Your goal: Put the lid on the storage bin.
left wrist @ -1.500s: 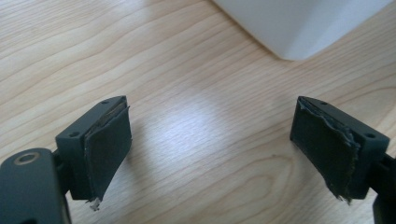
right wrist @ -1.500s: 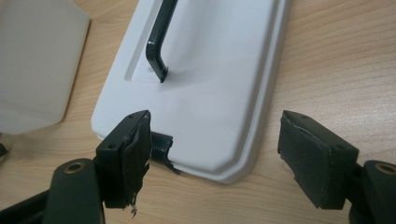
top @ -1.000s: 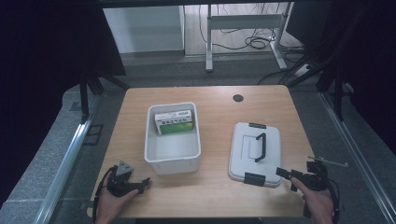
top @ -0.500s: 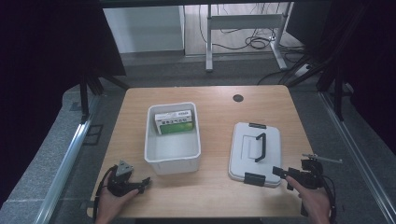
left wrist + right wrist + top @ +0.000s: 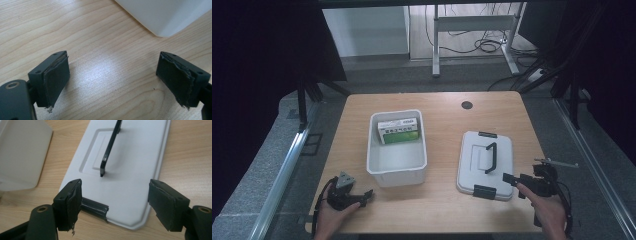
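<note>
A white bin (image 5: 397,165) stands mid-table with a green and white box (image 5: 398,130) lying inside at its far end. To its right lies a flat white lid (image 5: 477,155) with a black handle (image 5: 490,157) and black latches. My left gripper (image 5: 364,196) rests open near the front left edge, its jaws over bare wood (image 5: 112,67), the bin's corner (image 5: 165,15) just ahead. My right gripper (image 5: 511,182) is open at the lid's near right corner. In the right gripper view the lid (image 5: 135,165), its handle (image 5: 110,147) and a latch (image 5: 95,208) lie before the open gripper (image 5: 115,195).
The wooden table (image 5: 447,125) has a dark round grommet (image 5: 467,105) near its far edge. Bare wood lies between bin and lid and along the front edge. The bin's side (image 5: 22,152) shows left in the right gripper view. Cables and desk legs (image 5: 472,30) lie beyond.
My right gripper has crept left and a little forward, toward the lid's near corner. The left gripper has barely moved.
</note>
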### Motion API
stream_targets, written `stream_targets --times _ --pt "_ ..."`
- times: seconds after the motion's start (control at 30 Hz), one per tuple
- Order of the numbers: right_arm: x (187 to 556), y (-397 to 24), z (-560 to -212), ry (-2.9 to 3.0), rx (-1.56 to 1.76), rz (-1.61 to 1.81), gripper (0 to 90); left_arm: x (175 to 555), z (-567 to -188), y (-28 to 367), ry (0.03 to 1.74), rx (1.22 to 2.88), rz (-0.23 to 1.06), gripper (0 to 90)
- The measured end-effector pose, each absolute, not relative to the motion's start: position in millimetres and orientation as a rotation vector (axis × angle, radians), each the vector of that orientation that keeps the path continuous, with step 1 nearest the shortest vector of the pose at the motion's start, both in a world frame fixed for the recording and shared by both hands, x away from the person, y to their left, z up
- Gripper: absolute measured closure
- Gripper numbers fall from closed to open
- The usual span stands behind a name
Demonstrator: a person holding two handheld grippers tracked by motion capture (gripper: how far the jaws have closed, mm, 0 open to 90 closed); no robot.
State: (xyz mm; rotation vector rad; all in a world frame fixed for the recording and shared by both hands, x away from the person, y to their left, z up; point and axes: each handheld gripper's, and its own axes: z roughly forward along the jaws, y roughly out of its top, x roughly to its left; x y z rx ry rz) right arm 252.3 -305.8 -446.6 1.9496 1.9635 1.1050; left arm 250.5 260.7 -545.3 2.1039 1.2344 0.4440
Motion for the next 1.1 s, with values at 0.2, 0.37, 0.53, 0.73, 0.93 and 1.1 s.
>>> stream_targets --times 0.2,0.37,0.53,0.73,0.93,1.1 --pt "259 -301 -437 1.975 1.93 1.108 29.5 251 -545 261 1.235 2.103 0.444 11.5" --pt "263 -296 -431 1.99 1.932 1.083 31.0 251 -545 261 1.235 2.103 0.445 11.5" --pt "270 -292 -428 2.0 1.949 1.071 33.0 251 -545 261 1.235 2.103 0.445 11.5" --pt "278 -284 -426 2.016 1.972 1.058 35.5 251 -545 261 1.234 2.103 0.445 11.5" --pt "287 -279 -423 2.02 1.981 1.057 36.1 251 -545 261 1.235 2.103 0.444 11.5" --pt "295 -273 -418 2.04 1.972 1.037 36.4 251 -545 261 1.234 2.104 0.445 11.5"
